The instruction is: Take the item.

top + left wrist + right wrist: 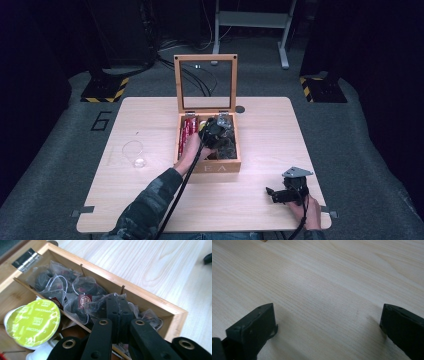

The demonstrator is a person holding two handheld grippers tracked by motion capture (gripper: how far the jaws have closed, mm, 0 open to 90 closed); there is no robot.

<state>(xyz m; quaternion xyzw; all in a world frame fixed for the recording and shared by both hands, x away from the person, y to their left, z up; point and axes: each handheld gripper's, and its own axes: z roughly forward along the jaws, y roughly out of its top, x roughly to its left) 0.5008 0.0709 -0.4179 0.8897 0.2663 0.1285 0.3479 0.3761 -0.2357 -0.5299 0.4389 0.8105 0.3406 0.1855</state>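
I have the left gripper (117,302) down inside the wooden box (220,167), in the right compartment — its jaws are pressed together on a clear mesh tea bag (96,306), among other tea bags (57,282). A green-lidded capsule (32,322) lies in the next compartment, red sachets (189,131) at the far left. The right gripper (275,195) rests near the table (270,135) front right corner, jaws spread wide — nothing between them.

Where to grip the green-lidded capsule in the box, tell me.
Take the capsule by its white body just under the green foil lid, coming from above. It lies tilted with the lid facing up and outward, so jaws should straddle the sides; the foil gives no hold.
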